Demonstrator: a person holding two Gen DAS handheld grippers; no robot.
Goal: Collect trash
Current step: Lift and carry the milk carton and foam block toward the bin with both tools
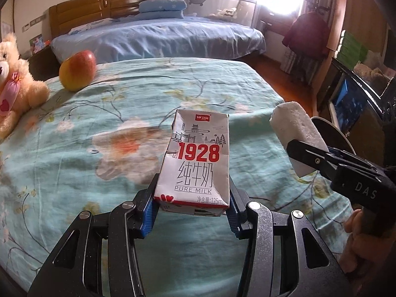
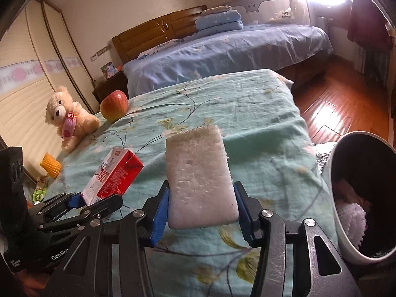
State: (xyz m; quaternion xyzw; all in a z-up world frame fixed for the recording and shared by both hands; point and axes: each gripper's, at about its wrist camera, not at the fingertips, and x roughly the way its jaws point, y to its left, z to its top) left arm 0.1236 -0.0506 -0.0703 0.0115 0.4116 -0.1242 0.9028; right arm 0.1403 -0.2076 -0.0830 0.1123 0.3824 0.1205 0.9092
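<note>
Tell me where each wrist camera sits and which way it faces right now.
Left wrist: rides the left gripper, angled down over the floral bed; its fingers clamp a milk carton; the right gripper and a hand show at right.
Right wrist: rides the right gripper, facing the same way; its fingers clamp a white sponge; a trash bin stands at right, the left gripper at left.
Shared: carton, sponge, apple, teddy bear.

We see a dented grey milk carton (image 1: 195, 163) (red "1928") and a white foam block (image 2: 200, 178), both raised above the bed.
</note>
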